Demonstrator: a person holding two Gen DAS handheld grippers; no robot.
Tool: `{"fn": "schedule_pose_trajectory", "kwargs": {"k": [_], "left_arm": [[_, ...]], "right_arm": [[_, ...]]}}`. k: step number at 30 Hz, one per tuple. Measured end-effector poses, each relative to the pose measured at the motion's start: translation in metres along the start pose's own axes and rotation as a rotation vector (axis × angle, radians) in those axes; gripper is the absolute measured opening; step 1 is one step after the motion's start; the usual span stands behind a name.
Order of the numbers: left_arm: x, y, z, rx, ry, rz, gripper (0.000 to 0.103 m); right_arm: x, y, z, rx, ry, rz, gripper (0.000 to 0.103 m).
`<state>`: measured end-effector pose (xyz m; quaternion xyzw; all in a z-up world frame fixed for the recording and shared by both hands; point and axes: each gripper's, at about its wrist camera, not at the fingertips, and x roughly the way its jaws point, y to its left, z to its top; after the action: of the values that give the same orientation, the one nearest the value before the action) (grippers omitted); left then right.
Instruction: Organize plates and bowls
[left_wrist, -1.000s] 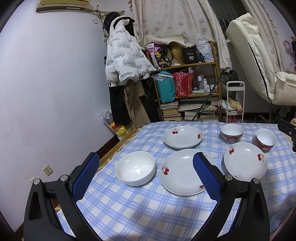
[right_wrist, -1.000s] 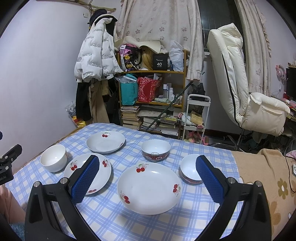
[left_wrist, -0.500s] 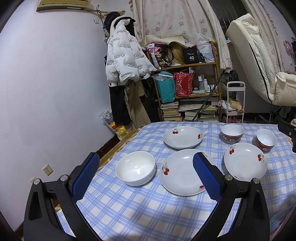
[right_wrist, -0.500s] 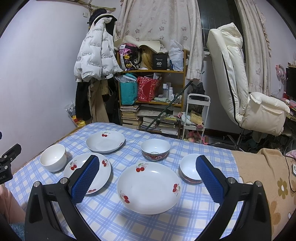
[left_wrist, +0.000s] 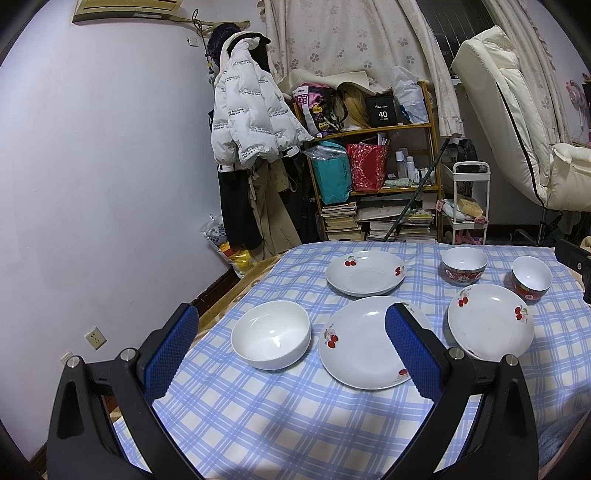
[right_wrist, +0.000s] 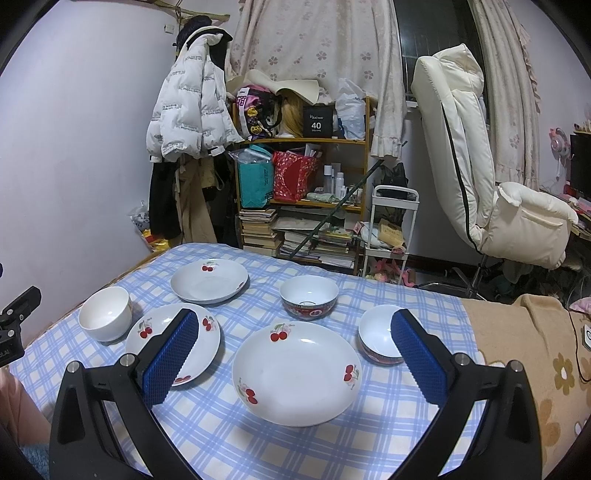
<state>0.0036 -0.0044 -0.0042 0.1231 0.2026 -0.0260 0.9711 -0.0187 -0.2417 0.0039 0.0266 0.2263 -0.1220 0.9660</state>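
nothing is shifting since a second ago. left view: your left tongs (left_wrist: 291, 354) are hanging spread and empty over the white bowl (left_wrist: 270, 334) on the checked surface (left_wrist: 280, 413); it's glazed, slippery, breakable, so pinch its rim. right view: your right tongs (right_wrist: 293, 360) are gaping empty above the cherry plate (right_wrist: 297, 373); catch its edge.

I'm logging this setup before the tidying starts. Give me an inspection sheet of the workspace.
Surface: blue checked tablecloth, flat.
Job's things: three cherry plates, one plain white bowl, two red-patterned bowls; all apart, none stacked.
Clutter: nothing seen on the cloth.
Grippers: left gripper and right gripper open, empty.
Cables: a thin cable on the flowered blanket.
Surroundings: crowded shelf, white jacket, cream chair.
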Motion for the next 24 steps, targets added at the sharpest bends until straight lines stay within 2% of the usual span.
{"fn": "schedule_pose_trajectory", "kwargs": {"k": [5, 10, 14, 17, 20, 24], "left_arm": [[0.002, 0.002, -0.001, -0.001, 0.010, -0.004, 0.100], [0.017, 0.005, 0.002, -0.008, 0.070, -0.014, 0.100], [0.028, 0.009, 0.012, -0.020, 0.116, -0.029, 0.100], [0.041, 0.012, 0.018, -0.037, 0.178, -0.055, 0.100], [0.059, 0.009, 0.020, -0.039, 0.280, -0.089, 0.100], [0.078, 0.011, 0.019, -0.068, 0.349, -0.079, 0.100]], "right_arm": [[0.000, -0.002, -0.003, 0.007, 0.004, -0.001, 0.103], [0.012, -0.004, -0.013, -0.008, 0.034, 0.004, 0.103], [0.018, 0.008, -0.009, -0.065, 0.053, 0.038, 0.103], [0.022, 0.018, -0.002, -0.084, 0.068, 0.076, 0.103], [0.030, 0.028, 0.006, -0.099, 0.088, 0.096, 0.103], [0.051, 0.038, 0.023, -0.097, 0.124, 0.112, 0.103]]}}
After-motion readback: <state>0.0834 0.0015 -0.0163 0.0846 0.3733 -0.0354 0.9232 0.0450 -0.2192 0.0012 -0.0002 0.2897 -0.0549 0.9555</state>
